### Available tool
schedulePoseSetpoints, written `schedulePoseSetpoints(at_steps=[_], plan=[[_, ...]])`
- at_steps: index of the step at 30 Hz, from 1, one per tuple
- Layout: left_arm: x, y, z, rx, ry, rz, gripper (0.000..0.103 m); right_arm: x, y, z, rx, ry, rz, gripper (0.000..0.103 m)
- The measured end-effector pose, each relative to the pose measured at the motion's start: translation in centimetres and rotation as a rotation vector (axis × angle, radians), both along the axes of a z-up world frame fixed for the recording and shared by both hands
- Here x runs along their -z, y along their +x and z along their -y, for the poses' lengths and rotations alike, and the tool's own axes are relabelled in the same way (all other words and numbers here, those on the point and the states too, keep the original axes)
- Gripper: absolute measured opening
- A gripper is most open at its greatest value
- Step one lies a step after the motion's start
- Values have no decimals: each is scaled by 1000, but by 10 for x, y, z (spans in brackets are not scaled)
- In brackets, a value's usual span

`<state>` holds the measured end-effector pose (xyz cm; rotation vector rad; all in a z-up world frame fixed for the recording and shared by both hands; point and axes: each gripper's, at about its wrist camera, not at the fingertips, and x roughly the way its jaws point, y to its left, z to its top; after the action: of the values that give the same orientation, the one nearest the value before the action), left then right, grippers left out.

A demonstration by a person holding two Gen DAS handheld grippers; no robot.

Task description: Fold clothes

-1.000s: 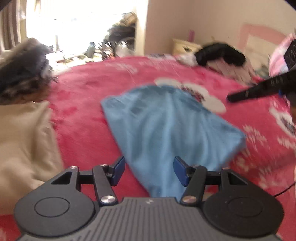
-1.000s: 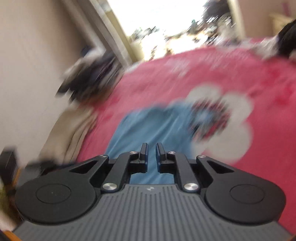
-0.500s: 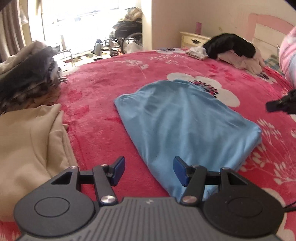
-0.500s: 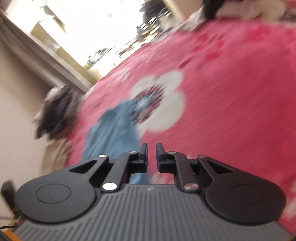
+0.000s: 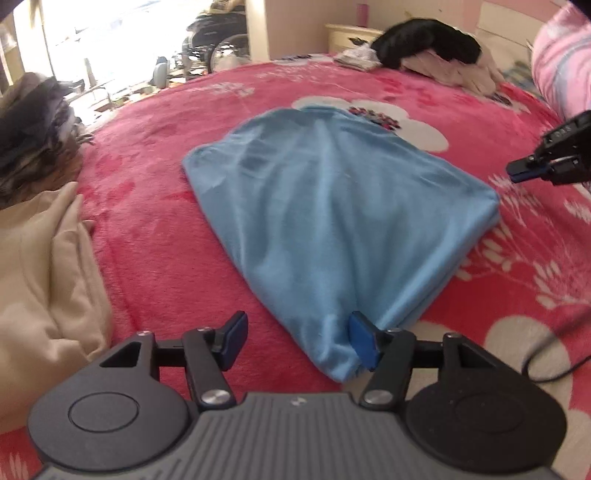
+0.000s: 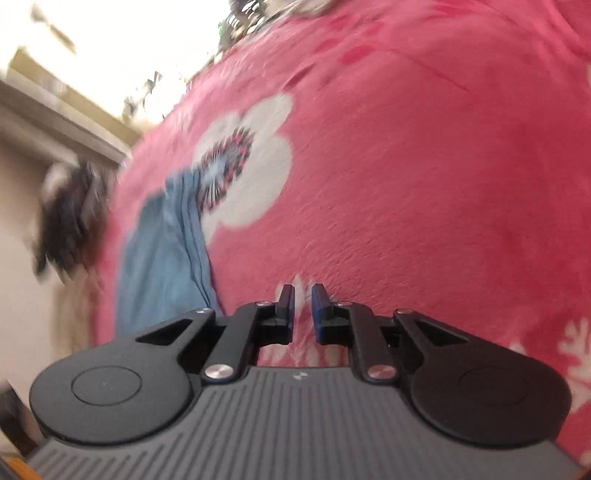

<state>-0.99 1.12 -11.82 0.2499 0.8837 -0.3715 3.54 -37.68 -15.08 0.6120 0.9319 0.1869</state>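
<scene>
A light blue garment (image 5: 332, 206) lies folded flat on the red flowered blanket (image 5: 155, 236). My left gripper (image 5: 297, 341) is open just above the garment's near corner, its right pad (image 5: 360, 341) touching the cloth edge. My right gripper (image 6: 303, 304) is shut and empty, low over the blanket, to the right of the garment (image 6: 162, 251). It also shows in the left wrist view (image 5: 517, 173), near the garment's right corner.
A beige garment (image 5: 40, 280) lies at the left. A dark pile of clothes (image 5: 29, 129) sits beyond it. Black and pale clothes (image 5: 428, 48) lie at the far side near a nightstand (image 5: 347, 35). A pink pillow (image 5: 561, 62) is at the right.
My left gripper has come closer to the garment's near corner. My right gripper has swung to the right, off the garment, and dropped low over the blanket, staying shut.
</scene>
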Motion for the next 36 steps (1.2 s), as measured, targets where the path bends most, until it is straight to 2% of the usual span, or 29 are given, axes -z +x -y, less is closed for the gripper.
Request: schedulePoseSetpoints(at_steps=[6, 9, 13, 16, 18, 19, 21, 24, 26, 29, 33, 35, 36], plan=[[-17, 9, -6, -95, -83, 24, 61, -13, 3, -29, -102, 72, 132, 10], [-18, 19, -2, -125, -128, 19, 61, -17, 5, -64, -242, 77, 178, 10], [-7, 26, 12, -111, -162, 0, 61, -11, 5, -82, -331, 53, 130, 10], [6, 27, 13, -133, -136, -41, 61, 0, 8, -79, -287, -10, 47, 7], [7, 24, 4, -164, -121, -44, 63, 6, 8, -59, -204, 57, 20, 6], [7, 22, 0, -179, -114, -45, 63, 5, 8, -46, -137, 66, 18, 7], [3, 19, -9, -208, -103, -32, 63, 1, 6, -30, -43, -20, 29, 10], [-13, 15, -19, -237, -92, 22, 60, -2, 3, -7, 60, -6, 55, 10], [-26, 20, -19, -237, -125, 53, 60, -6, 2, -5, 64, 54, 109, 10], [-35, 30, -4, -191, -195, 61, 60, -16, 7, -33, -41, 53, 200, 10], [-21, 47, 31, -109, -222, 17, 58, -5, 12, -59, -120, 31, 152, 10], [-1, 57, 41, -125, -206, -41, 53, 1, 15, -72, -160, 20, 126, 10], [5, 58, 38, -145, -200, -41, 53, 4, 16, -79, -179, 14, 113, 10]])
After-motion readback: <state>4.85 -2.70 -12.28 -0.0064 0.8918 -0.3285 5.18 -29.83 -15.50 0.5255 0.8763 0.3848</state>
